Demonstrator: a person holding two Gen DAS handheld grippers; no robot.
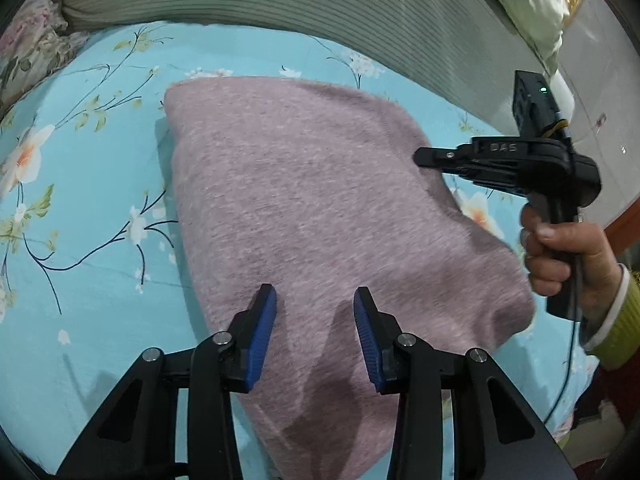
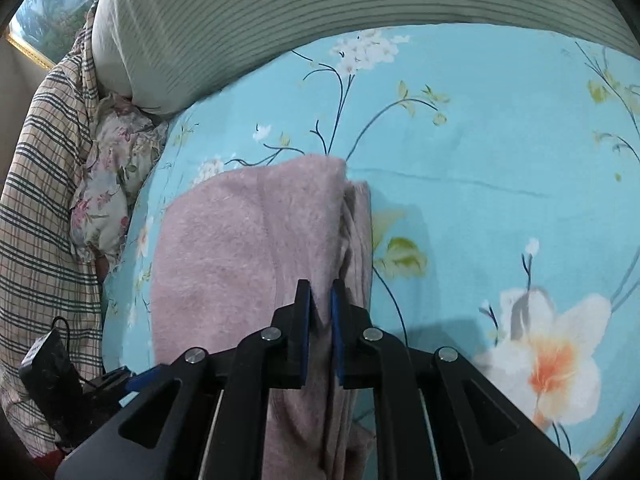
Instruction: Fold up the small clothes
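Observation:
A fuzzy mauve-pink garment [image 1: 304, 208] lies folded on the blue floral bedsheet [image 1: 88, 208]. My left gripper [image 1: 315, 312] is open and empty, its blue pads hovering over the garment's near part. My right gripper [image 2: 320, 300] is shut on the garment's edge [image 2: 320, 360], pinching the fabric between its pads; the garment [image 2: 248, 240] spreads to the left of it. In the left wrist view the right gripper [image 1: 428, 158] comes in from the right, held by a hand, with its tip at the garment's right edge.
A green striped pillow or bolster [image 1: 320, 4] runs along the far side of the bed. A floral cushion [image 2: 112, 184] and a plaid cloth [image 2: 44, 200] lie at the left. The blue sheet [image 2: 500, 160] extends to the right of the garment.

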